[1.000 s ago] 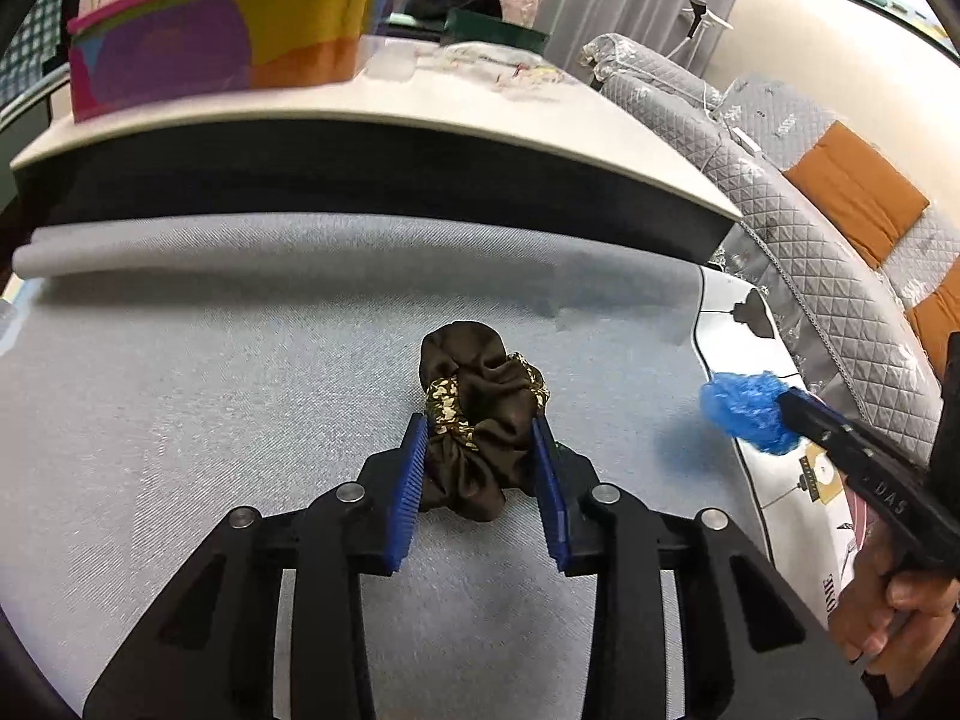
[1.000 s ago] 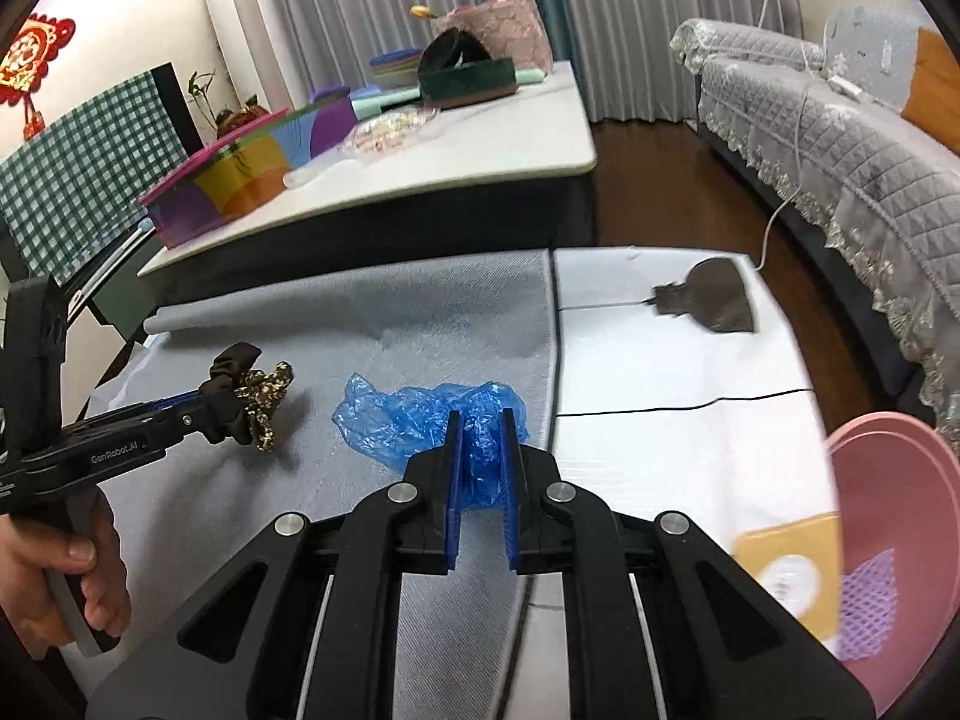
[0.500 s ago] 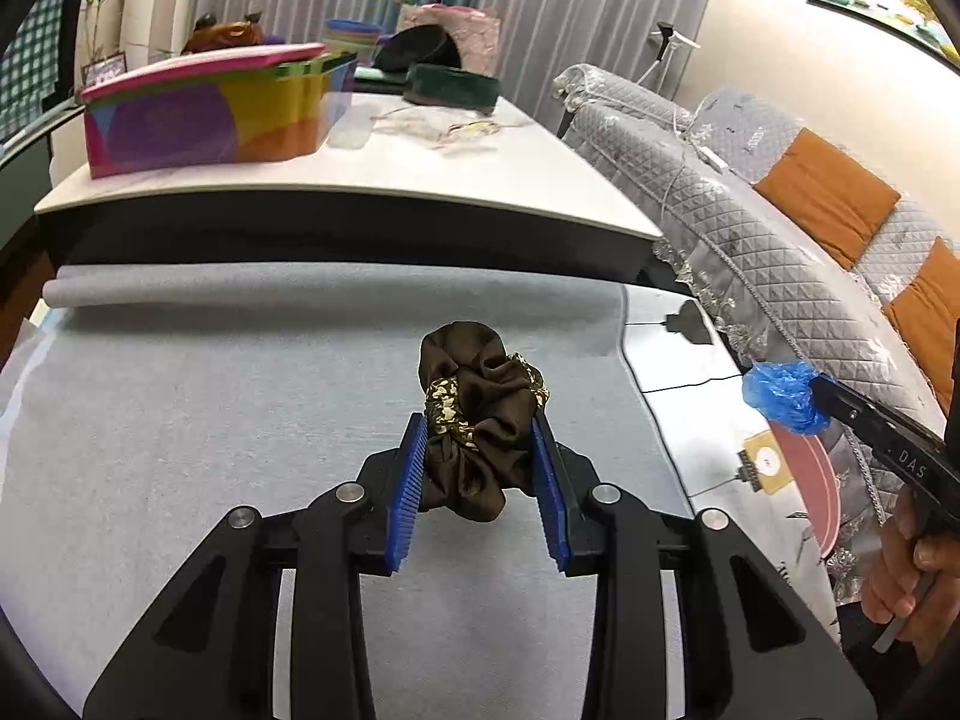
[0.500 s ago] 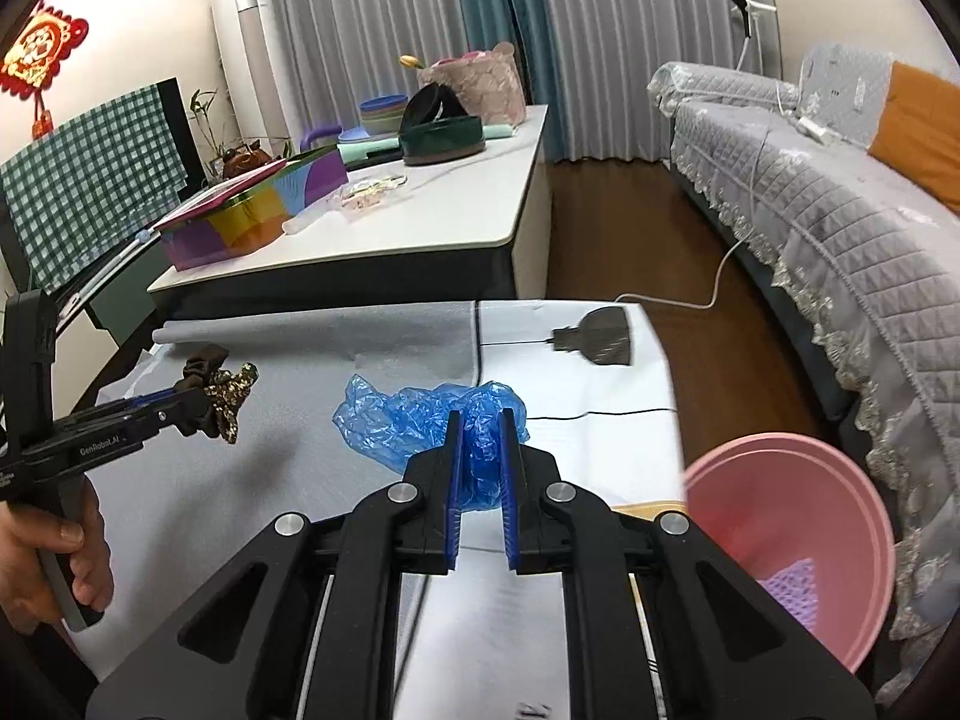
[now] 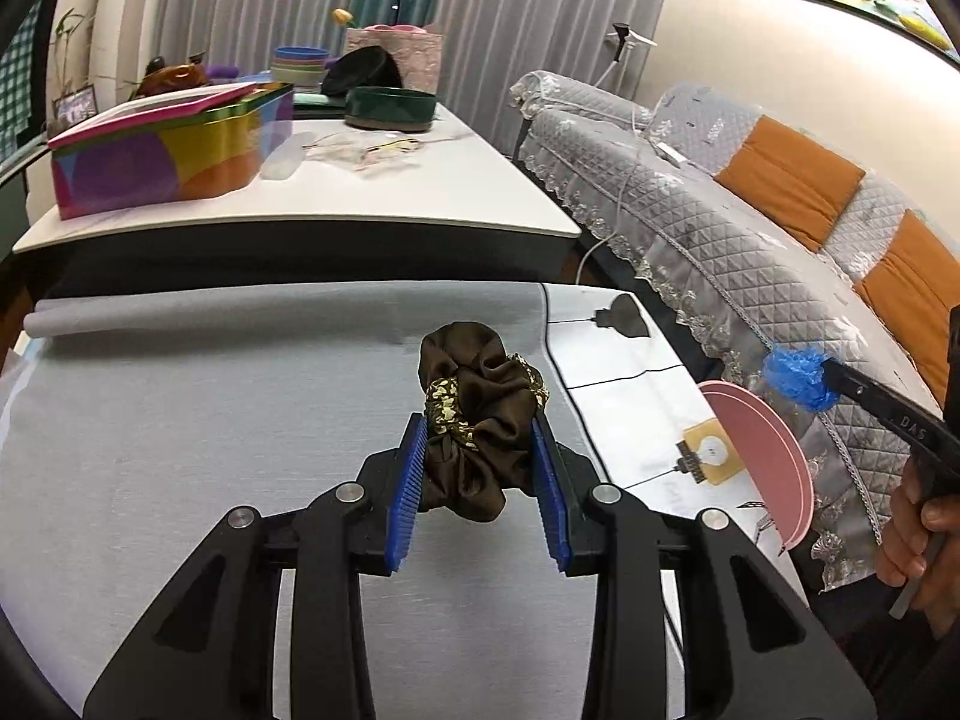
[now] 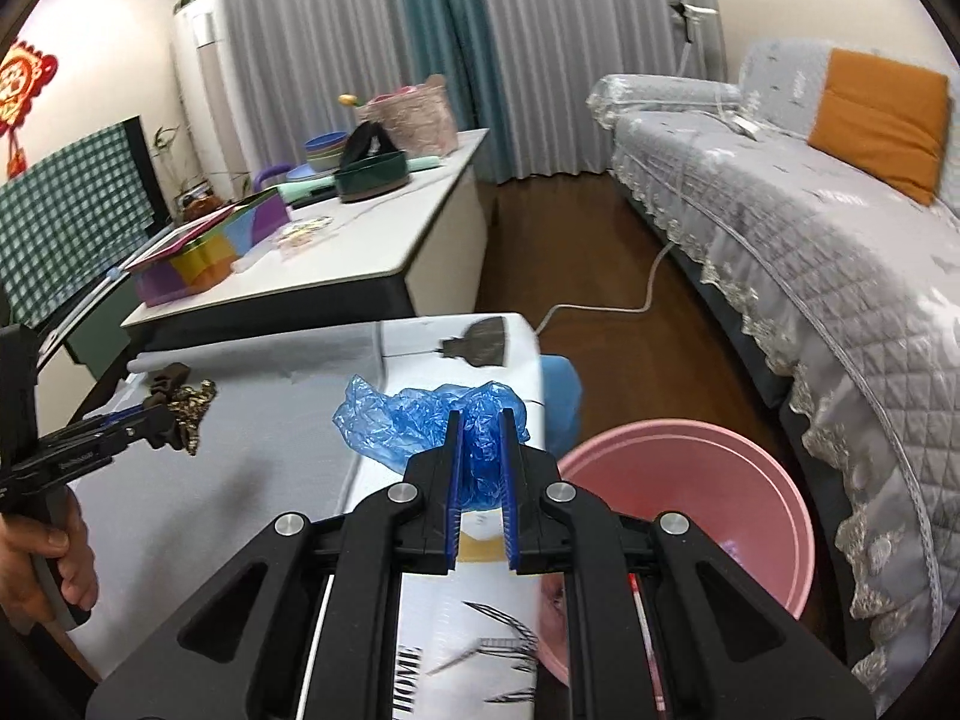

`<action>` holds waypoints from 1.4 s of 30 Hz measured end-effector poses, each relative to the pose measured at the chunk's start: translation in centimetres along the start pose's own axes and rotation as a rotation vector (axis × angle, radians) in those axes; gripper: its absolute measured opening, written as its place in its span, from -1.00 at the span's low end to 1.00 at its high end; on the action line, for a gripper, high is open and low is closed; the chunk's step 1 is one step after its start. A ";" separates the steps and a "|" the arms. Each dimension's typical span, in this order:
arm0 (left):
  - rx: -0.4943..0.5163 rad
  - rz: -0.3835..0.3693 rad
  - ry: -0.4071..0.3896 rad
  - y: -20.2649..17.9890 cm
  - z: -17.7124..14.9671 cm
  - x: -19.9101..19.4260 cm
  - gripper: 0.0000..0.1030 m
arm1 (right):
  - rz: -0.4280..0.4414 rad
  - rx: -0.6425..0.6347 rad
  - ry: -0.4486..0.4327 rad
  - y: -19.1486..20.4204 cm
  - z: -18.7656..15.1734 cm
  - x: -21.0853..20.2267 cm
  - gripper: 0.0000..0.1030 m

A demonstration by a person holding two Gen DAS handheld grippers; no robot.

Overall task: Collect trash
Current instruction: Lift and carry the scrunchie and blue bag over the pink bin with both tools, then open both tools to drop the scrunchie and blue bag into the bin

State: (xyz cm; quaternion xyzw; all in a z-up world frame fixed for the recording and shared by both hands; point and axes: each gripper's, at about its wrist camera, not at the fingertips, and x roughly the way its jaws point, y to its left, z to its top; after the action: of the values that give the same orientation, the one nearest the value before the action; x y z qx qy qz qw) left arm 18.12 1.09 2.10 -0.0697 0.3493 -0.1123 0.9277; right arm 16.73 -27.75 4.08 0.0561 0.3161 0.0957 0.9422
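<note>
My left gripper [image 5: 480,438] is shut on a brown satin scrunchie with gold trim [image 5: 474,408], held above the grey mat [image 5: 180,420]. It also shows in the right wrist view [image 6: 180,402]. My right gripper [image 6: 480,438] is shut on a crumpled blue plastic bag [image 6: 420,420], held near the table's right edge. The bag also shows in the left wrist view [image 5: 798,375]. A pink bin [image 6: 690,480] stands on the floor just right of the table, below and right of the bag; it shows in the left wrist view [image 5: 762,456] too.
A white table [image 5: 390,186] behind carries a colourful box [image 5: 162,150], a dark green tin [image 5: 390,108] and bowls. A grey quilted sofa [image 6: 810,228] with orange cushions runs along the right. A blue object [image 6: 561,396] sits beside the bin. A white cable [image 6: 600,306] lies on the wooden floor.
Both grippers have risen and shifted right with their loads. The right gripper with the blue bag has moved from over the mat to the table's right edge, close to the pink bin.
</note>
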 end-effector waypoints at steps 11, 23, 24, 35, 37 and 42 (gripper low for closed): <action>0.045 -0.049 0.009 -4.1 0.1 1.0 -0.34 | -0.091 0.070 -0.024 -4.3 -1.0 -1.1 -0.78; 0.108 -0.127 0.013 -9.7 0.2 2.6 -0.34 | -0.154 0.103 -0.045 -8.0 -1.7 -2.5 -0.78; 0.112 -0.134 0.013 -10.2 0.2 2.7 -0.34 | -0.159 0.103 -0.044 -8.2 -1.8 -2.6 -0.78; 0.160 -0.194 0.017 -15.5 0.3 4.5 -0.34 | -0.228 0.137 -0.025 -11.8 -3.1 -3.3 -0.78; 0.171 -0.203 0.020 -16.5 0.3 4.9 -0.34 | -0.240 0.147 -0.022 -12.4 -3.3 -3.3 -0.78; 0.208 -0.230 0.035 -19.1 -0.2 5.9 -0.33 | -0.257 0.165 -0.019 -13.3 -3.5 -3.4 -0.78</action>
State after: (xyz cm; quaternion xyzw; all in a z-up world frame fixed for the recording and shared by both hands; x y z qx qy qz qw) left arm 19.27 -18.92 2.20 -0.0107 0.3415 -0.2545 0.9047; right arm 13.91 -41.33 1.03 0.0932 0.3185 -0.0522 0.9419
